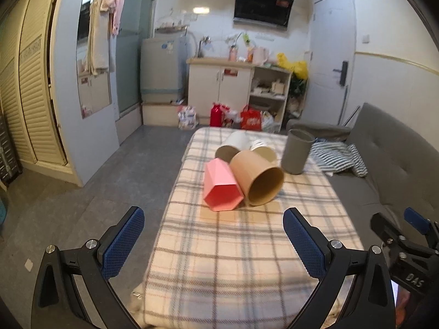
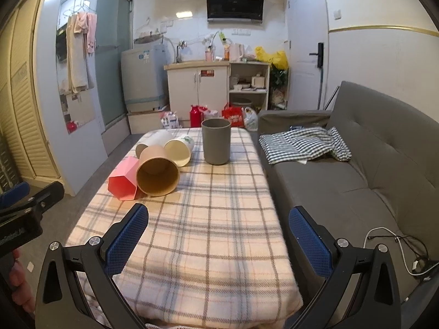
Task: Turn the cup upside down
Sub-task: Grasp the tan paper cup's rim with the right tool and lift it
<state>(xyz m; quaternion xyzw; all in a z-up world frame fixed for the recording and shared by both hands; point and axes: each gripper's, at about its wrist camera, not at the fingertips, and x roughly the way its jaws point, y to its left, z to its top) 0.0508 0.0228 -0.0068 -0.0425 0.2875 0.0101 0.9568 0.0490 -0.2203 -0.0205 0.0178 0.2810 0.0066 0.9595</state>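
Observation:
A grey cup (image 1: 297, 151) (image 2: 216, 141) stands upright, mouth up, at the far right of the plaid-covered table (image 1: 247, 246) (image 2: 208, 233). Left of it lie several cups on their sides: a pink hexagonal cup (image 1: 221, 188) (image 2: 123, 178), a tan cup (image 1: 258, 178) (image 2: 157, 173), a cream cup (image 1: 264, 152) (image 2: 179, 149) and a white cup (image 1: 233, 145) (image 2: 153, 141). My left gripper (image 1: 214, 235) is open and empty over the table's near left part. My right gripper (image 2: 218, 235) is open and empty over the near end, well short of the cups.
A grey sofa (image 2: 370, 164) with a checked cloth (image 2: 304, 142) runs along the table's right side. A white cable (image 2: 397, 249) lies on the floor by it. Cabinets, a washing machine and bags (image 2: 233, 115) stand at the far wall.

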